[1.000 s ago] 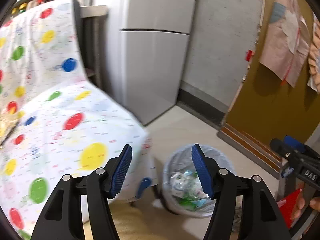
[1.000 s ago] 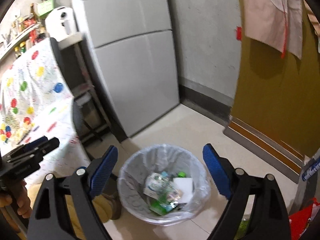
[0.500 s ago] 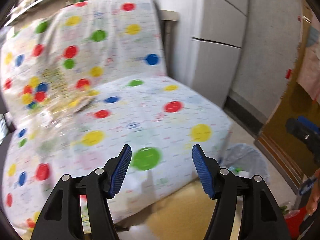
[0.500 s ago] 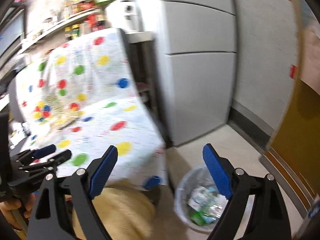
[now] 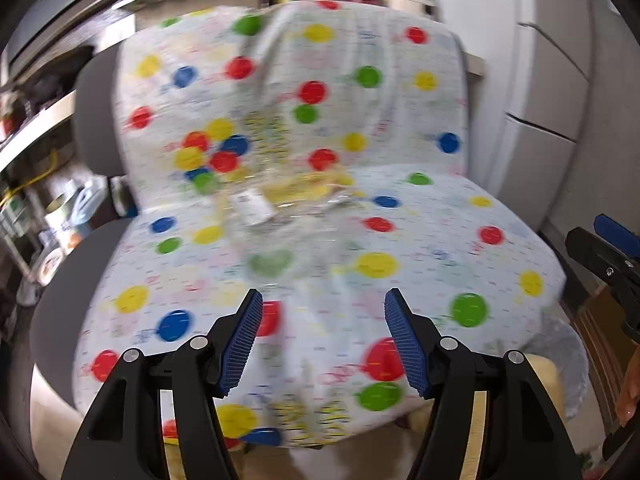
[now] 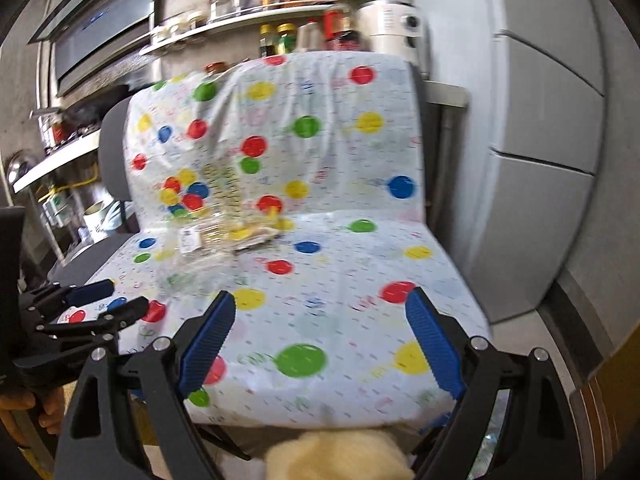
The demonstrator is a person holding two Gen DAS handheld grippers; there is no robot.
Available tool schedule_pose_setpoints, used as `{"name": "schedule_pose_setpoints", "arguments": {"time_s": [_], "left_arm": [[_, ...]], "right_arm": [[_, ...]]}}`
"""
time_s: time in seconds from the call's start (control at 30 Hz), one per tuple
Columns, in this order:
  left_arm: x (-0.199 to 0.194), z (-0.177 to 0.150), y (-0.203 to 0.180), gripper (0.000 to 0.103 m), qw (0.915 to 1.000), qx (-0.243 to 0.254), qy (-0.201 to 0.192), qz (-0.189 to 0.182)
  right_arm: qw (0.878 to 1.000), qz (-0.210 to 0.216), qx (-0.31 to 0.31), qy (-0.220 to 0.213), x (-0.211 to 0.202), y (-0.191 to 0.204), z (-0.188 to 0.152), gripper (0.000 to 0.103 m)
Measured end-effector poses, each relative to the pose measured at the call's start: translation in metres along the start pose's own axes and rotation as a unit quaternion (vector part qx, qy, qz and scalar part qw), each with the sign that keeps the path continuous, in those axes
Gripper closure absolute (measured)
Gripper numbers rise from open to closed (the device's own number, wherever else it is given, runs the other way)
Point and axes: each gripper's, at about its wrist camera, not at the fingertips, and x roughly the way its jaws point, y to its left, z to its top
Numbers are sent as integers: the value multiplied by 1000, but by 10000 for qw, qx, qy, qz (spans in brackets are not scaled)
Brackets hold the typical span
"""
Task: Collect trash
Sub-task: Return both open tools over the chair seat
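Observation:
A chair draped in a white cloth with coloured dots (image 5: pixel 420 240) (image 6: pixel 340 280) fills both views. Clear crinkled plastic wrappers with a white label and yellow bits (image 5: pixel 280 204) (image 6: pixel 216 236) lie at the back of its seat. My left gripper (image 5: pixel 323 340) hangs open over the seat's front part, nothing between its blue pads. My right gripper (image 6: pixel 320 344) is open too, above the seat's front edge, well short of the wrappers. The bin with a clear liner (image 5: pixel 568 364) peeks out at the chair's right.
A white fridge (image 6: pixel 540 140) stands right of the chair. Shelves with bottles and jars (image 6: pixel 280 12) run behind it. More shelves with tins (image 5: pixel 52 216) are at the left. A tan furry thing (image 6: pixel 340 456) lies under the seat's front edge.
Both grippers have swung left, away from the bin and fridge, and now face the chair head-on. Their jaws have stayed open and empty.

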Motion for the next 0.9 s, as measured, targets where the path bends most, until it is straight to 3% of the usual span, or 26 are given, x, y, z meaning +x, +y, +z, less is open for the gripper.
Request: {"name": "schedule_pose_setpoints", "arguments": {"time_s": [0.47,0.9], "left_arm": [[2,8,85,39,9944,-550,23,901],[11,22,109,39,9916,-724,68,1072]], "right_arm": [[9976,504,-261,390,64,44,22,18],[9955,714,-383,501,94,52,33,18]]}}
